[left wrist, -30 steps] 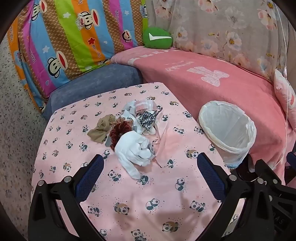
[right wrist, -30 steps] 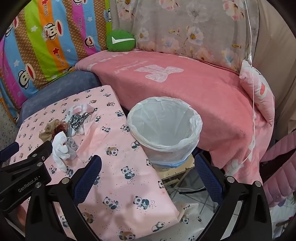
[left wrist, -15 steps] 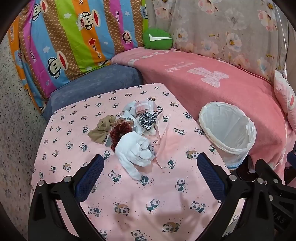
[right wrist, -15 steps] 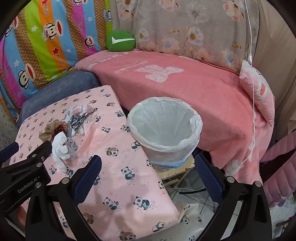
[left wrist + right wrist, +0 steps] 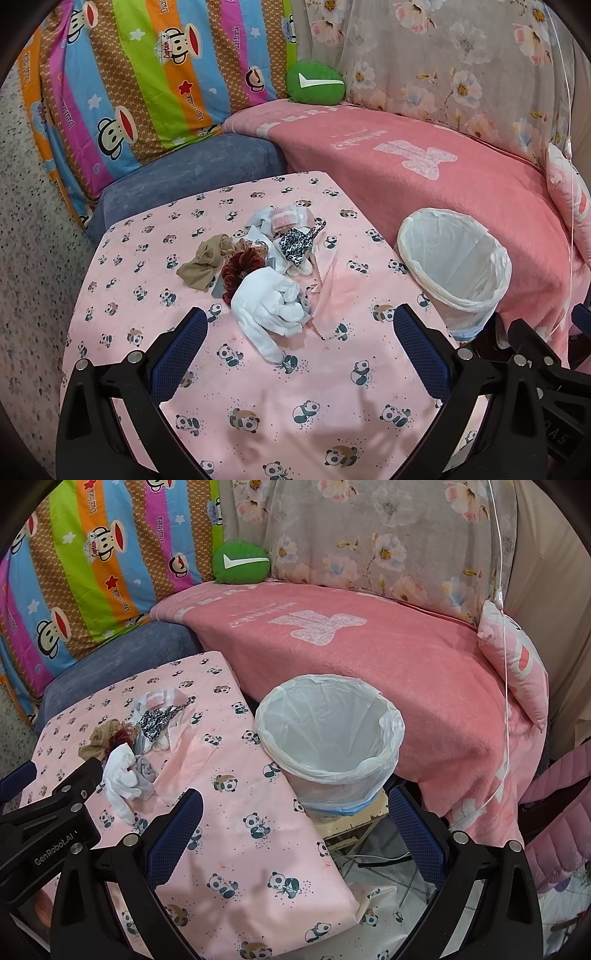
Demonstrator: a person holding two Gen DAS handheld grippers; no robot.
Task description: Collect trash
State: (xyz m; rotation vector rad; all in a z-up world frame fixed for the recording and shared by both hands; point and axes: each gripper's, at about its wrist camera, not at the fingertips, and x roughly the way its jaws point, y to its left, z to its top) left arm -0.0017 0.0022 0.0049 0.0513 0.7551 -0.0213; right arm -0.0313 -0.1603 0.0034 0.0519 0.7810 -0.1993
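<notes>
A heap of trash lies mid-table on the panda cloth: a crumpled white cloth (image 5: 267, 301) nearest me, a dark red scrunchie (image 5: 242, 267), a tan stocking (image 5: 203, 264), a leopard-print piece (image 5: 295, 247) and a pink-white packet (image 5: 286, 220). The same white cloth (image 5: 122, 775) shows at the left of the right wrist view. A bin lined with a white bag (image 5: 456, 267) (image 5: 328, 734) stands off the table's right edge. My left gripper (image 5: 299, 332) hangs open just short of the white cloth. My right gripper (image 5: 295, 818) is open and empty, in front of the bin.
The table with pink panda cloth (image 5: 295, 387) meets a blue-grey sofa arm (image 5: 184, 177) at the back. A pink blanket (image 5: 424, 173) covers the seat behind the bin, with a green cushion (image 5: 316, 83). Bare floor and cables (image 5: 380, 860) lie below the bin.
Both grippers have barely moved; the left view has crept slightly, with the trash pile sitting a touch higher in frame. Nothing was taken hold of.
</notes>
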